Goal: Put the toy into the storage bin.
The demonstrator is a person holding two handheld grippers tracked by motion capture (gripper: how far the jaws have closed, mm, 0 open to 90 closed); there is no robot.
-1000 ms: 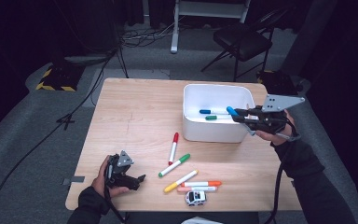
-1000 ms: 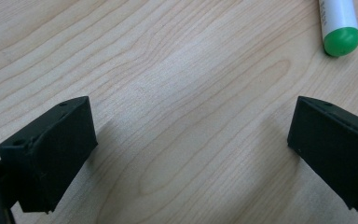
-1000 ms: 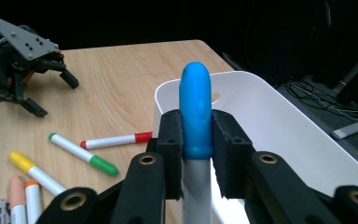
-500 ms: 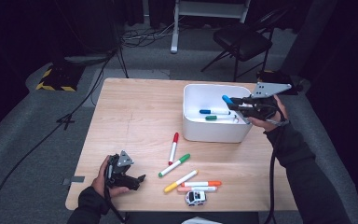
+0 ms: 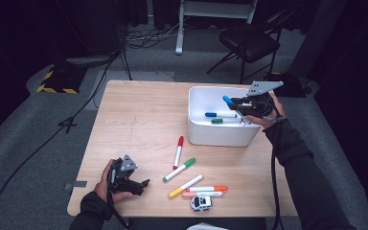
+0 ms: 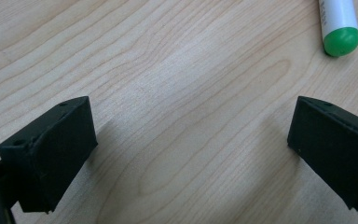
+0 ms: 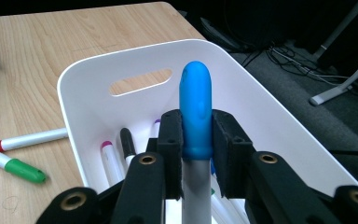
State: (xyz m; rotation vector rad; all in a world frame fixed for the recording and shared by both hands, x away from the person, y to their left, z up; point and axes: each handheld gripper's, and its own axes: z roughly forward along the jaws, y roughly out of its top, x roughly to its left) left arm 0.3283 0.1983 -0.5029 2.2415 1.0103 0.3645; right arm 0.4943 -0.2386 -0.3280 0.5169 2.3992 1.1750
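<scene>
Right gripper pinches a blue-capped marker, both pads pressed on the cap's lower end, cap pointing away from the hand. In the high view it hangs over the right half of the white bin, marker tip above the bin's inside. Bin sits at the table's far right.

Inside the bin: a blue marker and a green one lying flat; the right gripper view also shows a pink-capped, a black-capped and a purple-capped one against the near wall.

Left gripper rests at the table's near left corner, jaws spread wide, nothing between them, bare wood under them in its own view. A green cap lies just beyond its right jaw, not touching.

Loose on the table between the hands: red marker, green marker, yellow marker, orange marker, a pale one just below it, and a toy car near the front edge.
</scene>
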